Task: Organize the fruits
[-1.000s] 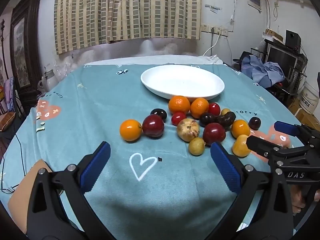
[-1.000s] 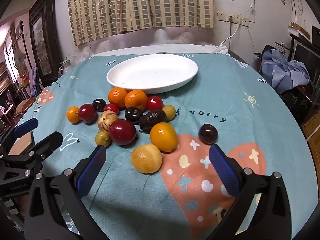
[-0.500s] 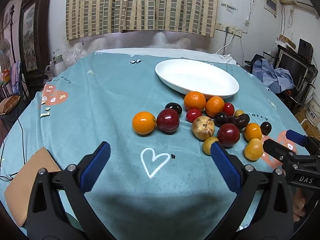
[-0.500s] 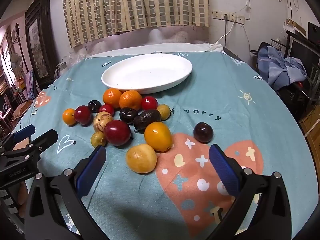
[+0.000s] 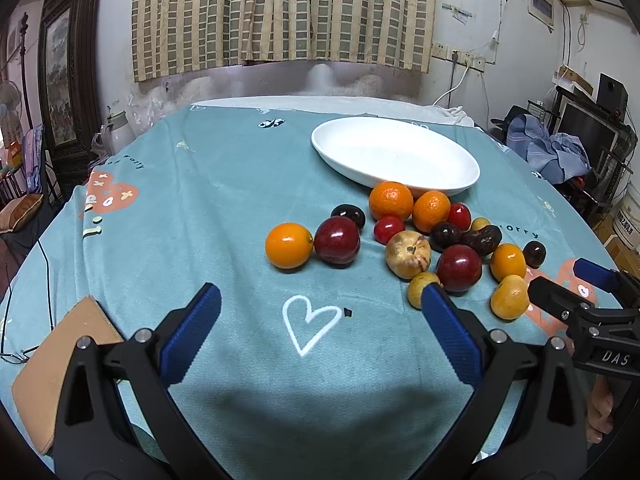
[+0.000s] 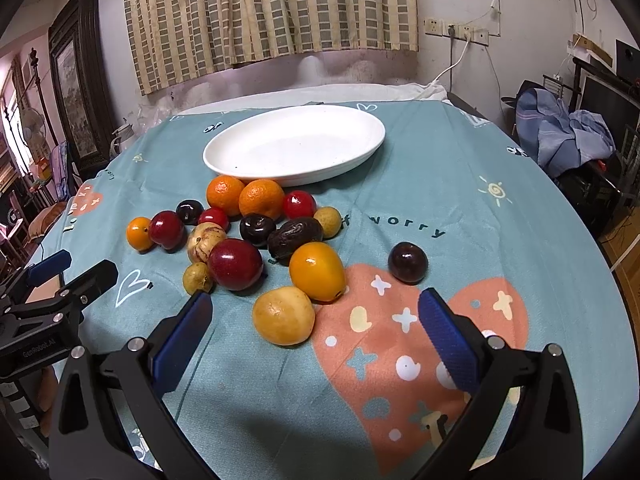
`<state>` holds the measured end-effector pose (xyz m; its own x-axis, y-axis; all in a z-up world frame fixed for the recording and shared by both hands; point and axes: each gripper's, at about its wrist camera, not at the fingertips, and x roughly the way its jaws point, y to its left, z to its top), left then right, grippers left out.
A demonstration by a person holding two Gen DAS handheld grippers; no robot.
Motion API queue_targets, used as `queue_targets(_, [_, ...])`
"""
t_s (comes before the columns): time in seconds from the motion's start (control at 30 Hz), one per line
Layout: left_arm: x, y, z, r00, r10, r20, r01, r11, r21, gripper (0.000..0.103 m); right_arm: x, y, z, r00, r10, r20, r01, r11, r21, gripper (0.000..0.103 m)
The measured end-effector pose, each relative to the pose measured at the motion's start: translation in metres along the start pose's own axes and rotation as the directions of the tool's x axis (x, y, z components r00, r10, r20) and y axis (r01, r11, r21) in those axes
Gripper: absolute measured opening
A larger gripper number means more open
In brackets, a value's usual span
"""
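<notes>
Hovering above the tablecloth [image 5: 200, 200], both the left gripper [image 5: 320, 300] and right gripper [image 6: 314, 306] hold jaws spread wide, empty.

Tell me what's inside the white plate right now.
Nothing shows inside the white plate. Both views show bare white; all fruit lies on the tablecloth, two oranges against its near rim.

White oval plate [image 6: 294, 146] on a teal tablecloth [image 6: 460, 208] printed with coral hearts; fruits [image 6: 260, 240] below it — orange, dark red, yellow, near-black. Upper frame: beige-and-grey checked curtain [image 6: 272, 12].
</notes>
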<state>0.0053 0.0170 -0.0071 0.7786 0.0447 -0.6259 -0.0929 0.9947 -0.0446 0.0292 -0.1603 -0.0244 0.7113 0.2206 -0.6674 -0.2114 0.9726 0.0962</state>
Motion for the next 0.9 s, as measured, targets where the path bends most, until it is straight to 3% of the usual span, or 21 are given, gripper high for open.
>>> queue_targets(0.9, [0.0002,-0.0003,-0.0004,1.0,0.001,-0.003,-0.001,1.0,0.002,0.101,-0.0001,0.0039,-0.0052,1.0,0.008,-0.007,-0.008,1.0,0.008,0.102])
